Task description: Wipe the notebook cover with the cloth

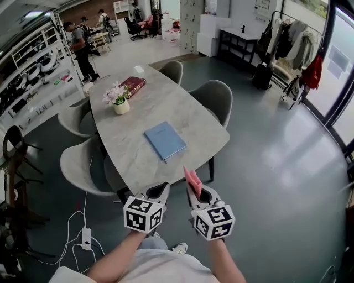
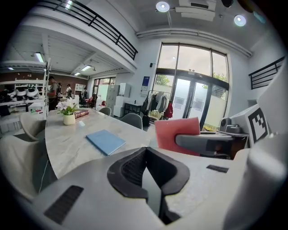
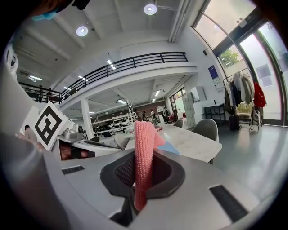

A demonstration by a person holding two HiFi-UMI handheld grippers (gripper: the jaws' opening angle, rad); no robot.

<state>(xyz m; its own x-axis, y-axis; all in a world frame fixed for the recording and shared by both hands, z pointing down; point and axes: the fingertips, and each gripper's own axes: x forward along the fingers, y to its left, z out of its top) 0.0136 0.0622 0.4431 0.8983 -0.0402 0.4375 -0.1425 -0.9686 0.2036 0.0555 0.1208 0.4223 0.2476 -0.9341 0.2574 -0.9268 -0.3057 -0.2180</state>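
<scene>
Table (image 1: 138, 146): notebook (image 1: 165, 140) lying unwiped
Right gripper (image 1: 197, 192): jaws pinching cloth (image 1: 192, 178)
Left gripper (image 1: 161, 190): jaws closed, empty
Next: guessing reach forward, cloth onto cover

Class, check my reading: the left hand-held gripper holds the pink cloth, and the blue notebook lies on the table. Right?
No: the right hand-held gripper holds the pink cloth, as the right gripper view shows. The blue notebook does lie on the table.

A long grey stone-look table (image 1: 166, 105) stands on a glossy grey floor (image 1: 265, 149), ringed by grey upholstered chairs (image 1: 214, 98). Tall windows (image 2: 193, 90) rise far right beside a coat rack (image 1: 293, 38). Shelving (image 1: 27, 72) lines the left wall. Round ceiling lights (image 3: 150, 9) glow overhead.
</scene>
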